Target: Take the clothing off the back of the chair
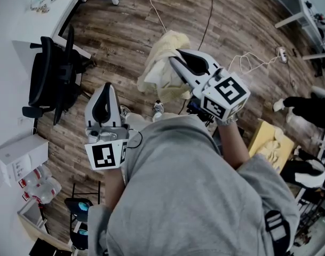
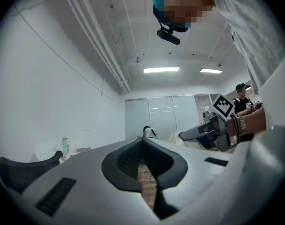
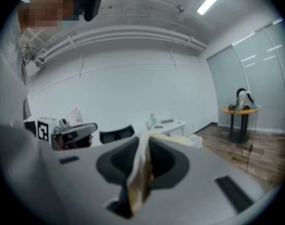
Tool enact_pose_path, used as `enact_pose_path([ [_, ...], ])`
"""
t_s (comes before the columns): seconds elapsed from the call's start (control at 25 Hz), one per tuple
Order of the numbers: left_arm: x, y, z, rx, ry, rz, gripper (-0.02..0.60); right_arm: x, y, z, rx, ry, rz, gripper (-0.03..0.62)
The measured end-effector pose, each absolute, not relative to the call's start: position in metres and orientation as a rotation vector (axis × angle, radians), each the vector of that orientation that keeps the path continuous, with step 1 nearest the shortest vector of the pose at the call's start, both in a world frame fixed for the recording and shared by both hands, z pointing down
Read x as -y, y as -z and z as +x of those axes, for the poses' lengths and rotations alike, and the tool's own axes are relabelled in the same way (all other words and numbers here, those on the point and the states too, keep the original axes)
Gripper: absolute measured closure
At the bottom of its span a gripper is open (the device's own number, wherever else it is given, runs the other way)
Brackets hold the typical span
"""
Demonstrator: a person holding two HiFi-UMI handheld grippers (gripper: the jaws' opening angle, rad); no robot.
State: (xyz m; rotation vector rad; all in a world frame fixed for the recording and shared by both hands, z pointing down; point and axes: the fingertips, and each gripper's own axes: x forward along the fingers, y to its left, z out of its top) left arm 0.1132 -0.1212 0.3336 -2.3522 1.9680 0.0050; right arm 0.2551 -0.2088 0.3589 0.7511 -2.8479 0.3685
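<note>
The right claw [image 1: 173,57] is clamped on a fold of the pale yellow fabric garment [image 1: 161,73]. The cloth is pinched between the jaws and hangs bunched just beyond and below the tips, above the brown wood-plank floor [image 1: 125,31]. This grip on an upper edge appears chosen so the cloth's weight trails free, though no chair back can be made out beneath it. The left claw [image 1: 108,87] has its jaws together on nothing and is held level, apart from the garment and evidently in reserve, with a black mesh office chair [image 1: 47,79] well off to its left.
</note>
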Motion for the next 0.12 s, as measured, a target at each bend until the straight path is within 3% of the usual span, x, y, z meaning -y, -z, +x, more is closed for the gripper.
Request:
enact_pose_path([
  [0.12, 0.1229, -0.3325, 0.114, -1.968, -0.006, -2.35, 0.548, 0.2105, -0.3579, 0.255, 2.85, -0.363, 0.747, 0.511],
])
